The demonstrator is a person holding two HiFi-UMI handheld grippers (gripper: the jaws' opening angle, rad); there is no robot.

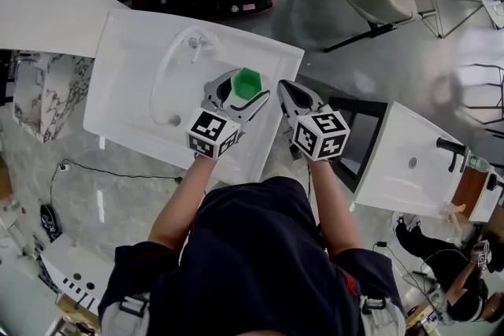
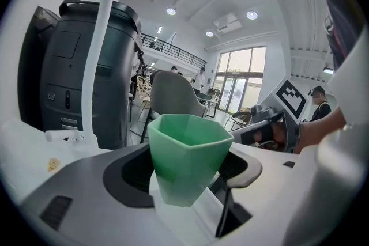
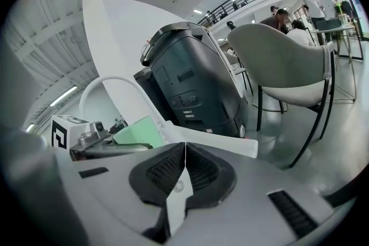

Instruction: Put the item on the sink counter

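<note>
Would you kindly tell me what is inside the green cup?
Only bare green inner walls show inside the green cup, gripped by the left gripper; in the left gripper view its near wall hides the bottom.

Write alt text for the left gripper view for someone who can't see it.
A green faceted plastic cup sits upright, gripped between the left gripper's grey jaws over a white sink counter. Behind it rise a white arched faucet and a dark grey machine; the right gripper shows at right.
</note>
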